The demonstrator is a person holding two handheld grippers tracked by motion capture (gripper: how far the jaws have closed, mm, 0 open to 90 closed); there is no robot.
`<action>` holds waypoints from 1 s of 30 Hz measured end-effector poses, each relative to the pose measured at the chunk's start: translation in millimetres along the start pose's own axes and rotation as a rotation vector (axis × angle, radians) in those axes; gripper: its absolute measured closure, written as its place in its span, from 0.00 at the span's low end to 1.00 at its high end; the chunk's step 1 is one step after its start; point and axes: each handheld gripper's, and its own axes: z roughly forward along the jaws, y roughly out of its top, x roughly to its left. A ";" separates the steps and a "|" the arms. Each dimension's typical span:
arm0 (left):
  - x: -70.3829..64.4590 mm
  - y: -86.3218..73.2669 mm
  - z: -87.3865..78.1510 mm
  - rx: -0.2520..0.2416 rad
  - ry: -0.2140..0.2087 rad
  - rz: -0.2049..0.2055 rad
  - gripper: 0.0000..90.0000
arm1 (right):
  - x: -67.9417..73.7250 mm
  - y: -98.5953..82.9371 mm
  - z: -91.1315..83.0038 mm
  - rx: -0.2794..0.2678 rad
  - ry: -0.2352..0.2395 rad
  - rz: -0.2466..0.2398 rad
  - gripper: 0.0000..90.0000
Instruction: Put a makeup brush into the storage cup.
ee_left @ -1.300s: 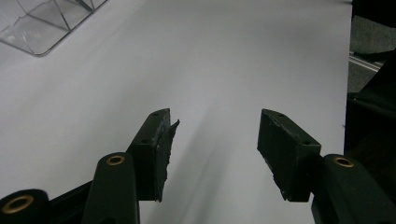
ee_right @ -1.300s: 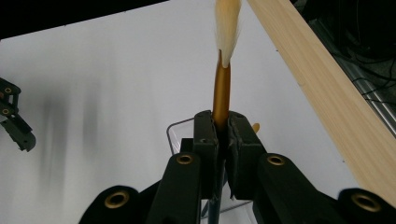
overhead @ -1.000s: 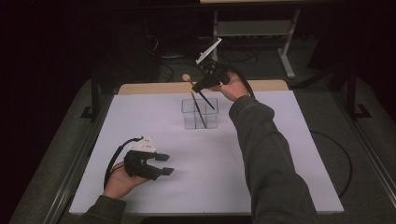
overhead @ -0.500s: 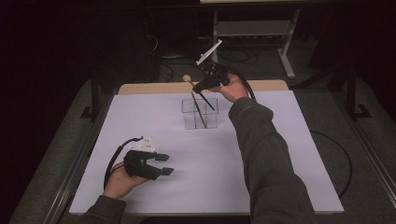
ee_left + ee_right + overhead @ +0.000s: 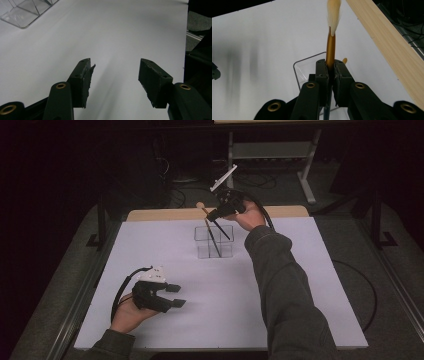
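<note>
While right gripper [image 5: 331,72] clamps brush [image 5: 331,47], its handle seemingly enters clear box [image 5: 214,241].

White table top with a wooden edge, dark surroundings

The table [image 5: 310,285] carries a white sheet over nearly its whole surface; a pale wooden strip [image 5: 160,214] runs along its far edge at 12 o'clock. Past that edge, toward 12 to 1 o'clock, a grey metal frame [image 5: 272,151] stands on the dark floor among loose cables [image 5: 172,195]. At 3 o'clock a thin cable loop [image 5: 367,292] lies on grey matting beside the table.
</note>
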 end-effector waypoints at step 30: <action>1.3 -0.8 0.3 0.000 -0.006 -0.004 0.47 | -4.4 -21.6 12.0 -0.004 -0.008 0.040 0.91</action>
